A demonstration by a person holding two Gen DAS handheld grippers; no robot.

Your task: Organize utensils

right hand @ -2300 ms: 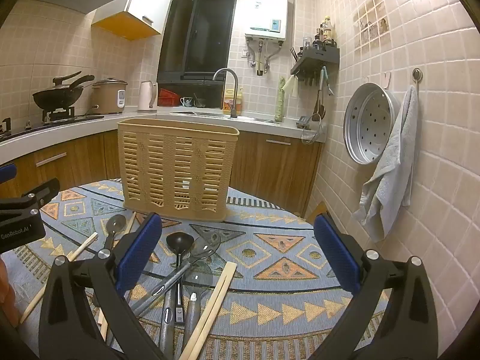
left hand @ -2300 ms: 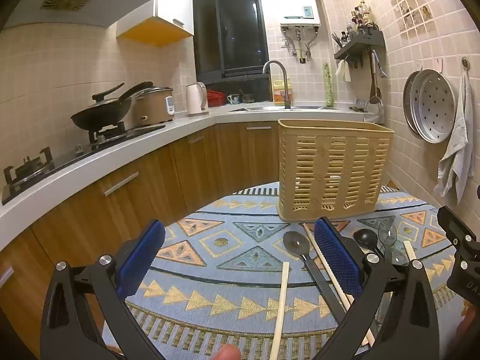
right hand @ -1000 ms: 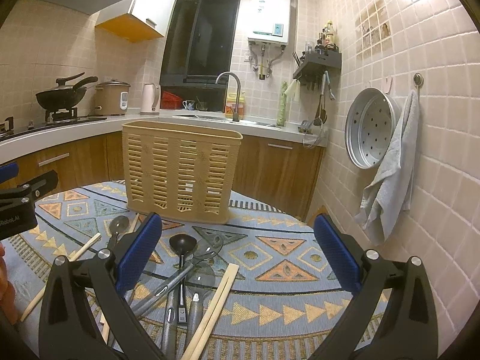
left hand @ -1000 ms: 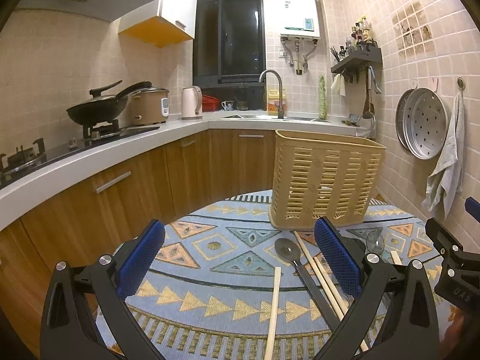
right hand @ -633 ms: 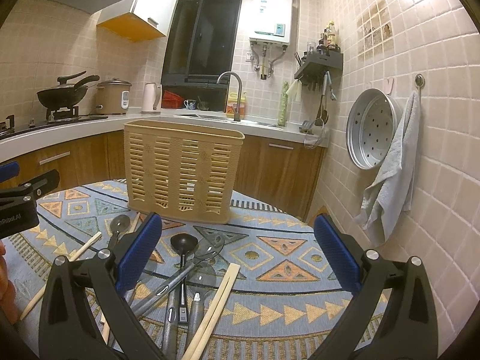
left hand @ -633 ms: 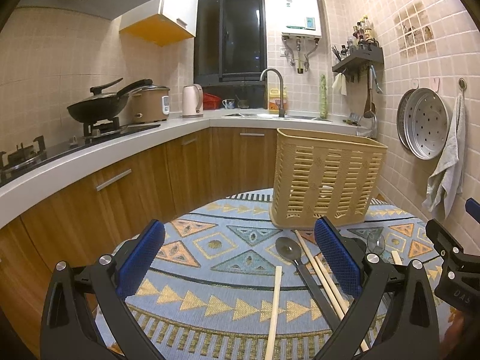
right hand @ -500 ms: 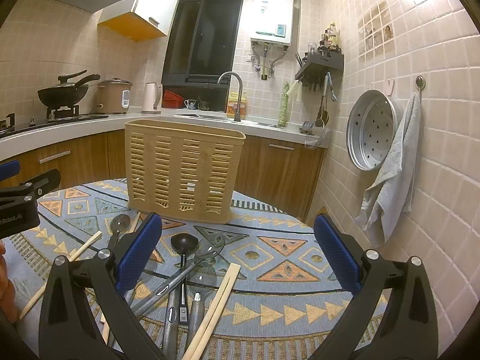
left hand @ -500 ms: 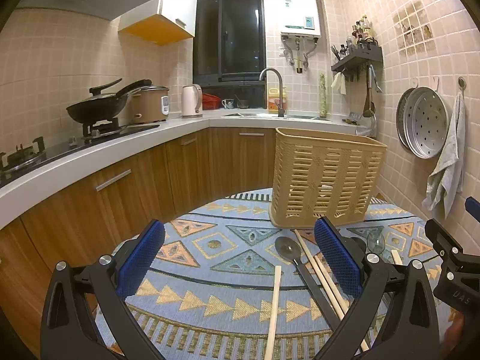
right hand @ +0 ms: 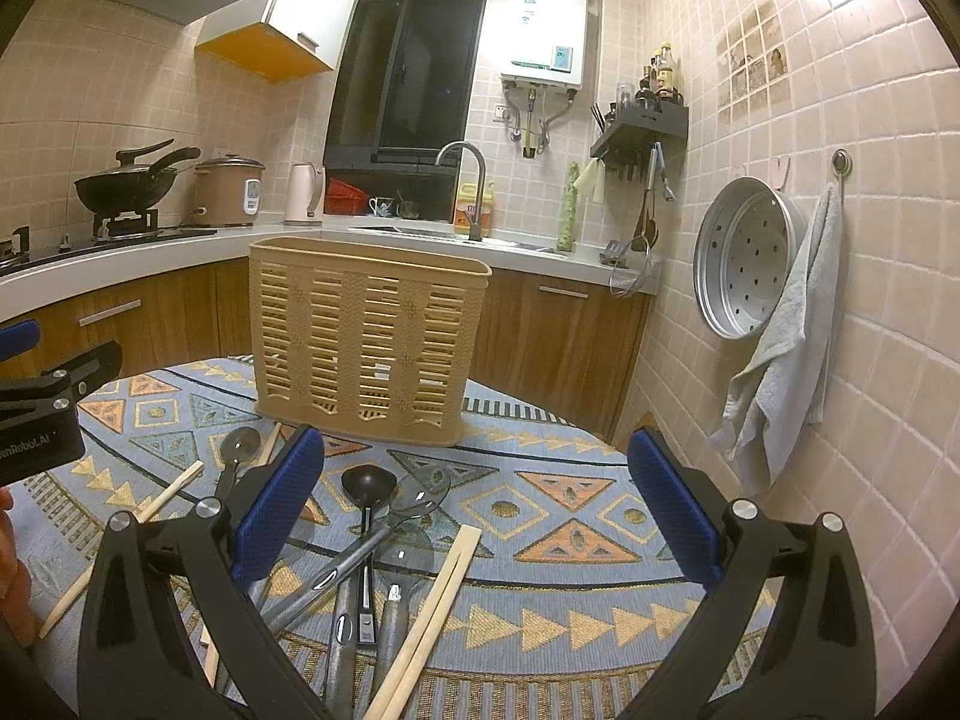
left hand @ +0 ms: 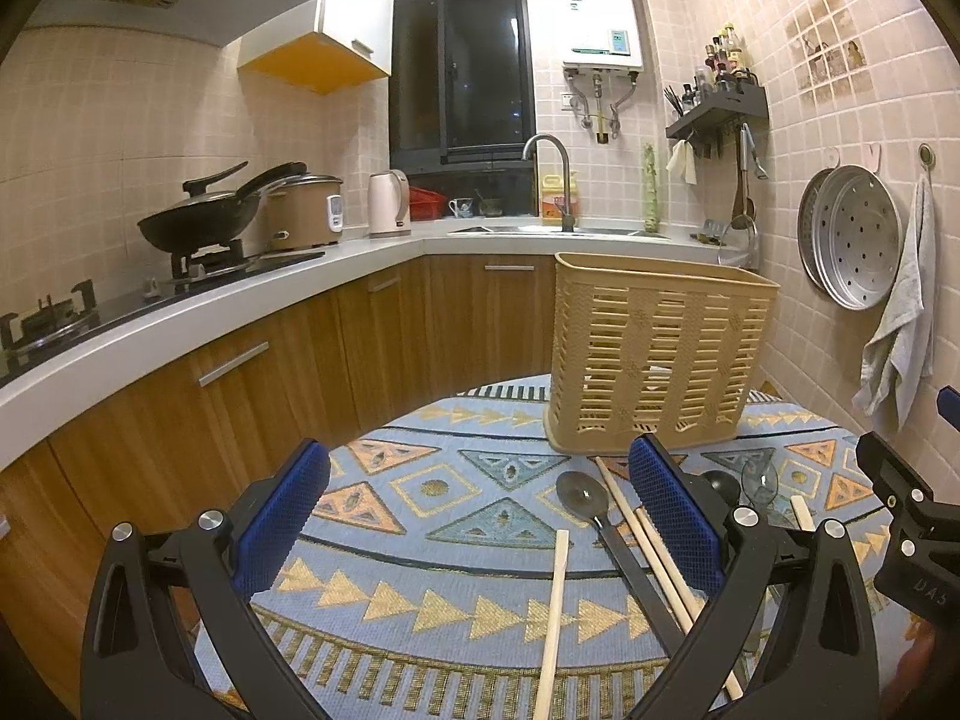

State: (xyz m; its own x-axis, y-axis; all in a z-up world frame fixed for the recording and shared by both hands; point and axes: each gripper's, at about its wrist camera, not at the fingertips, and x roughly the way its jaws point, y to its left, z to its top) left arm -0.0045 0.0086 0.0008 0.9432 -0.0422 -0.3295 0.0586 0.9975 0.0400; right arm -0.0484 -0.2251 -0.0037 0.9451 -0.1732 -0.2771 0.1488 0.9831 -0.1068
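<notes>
A tall beige slotted utensil basket (left hand: 657, 354) stands at the far side of a round table with a patterned cloth (left hand: 456, 504); it also shows in the right wrist view (right hand: 366, 339). In front of it lie loose utensils: a dark spoon (left hand: 582, 495), wooden chopsticks (left hand: 654, 558) and a single chopstick (left hand: 552, 606). The right wrist view shows a black ladle (right hand: 367, 489), a clear spoon (right hand: 414, 501) and a chopstick pair (right hand: 432, 606). My left gripper (left hand: 480, 534) is open and empty above the near cloth. My right gripper (right hand: 474, 516) is open and empty above the utensil pile.
Wooden cabinets and a white counter (left hand: 180, 324) curve round the left and back, with a wok (left hand: 198, 222), rice cooker and kettle. A sink tap (left hand: 555, 162) is behind the basket. A steamer tray (right hand: 744, 258) and towel (right hand: 780, 360) hang on the right wall.
Both grippers have tilted up and drawn back slightly since the earliest frames; the basket sits a little lower in both views. Nothing was picked up and the utensils lie as before.
</notes>
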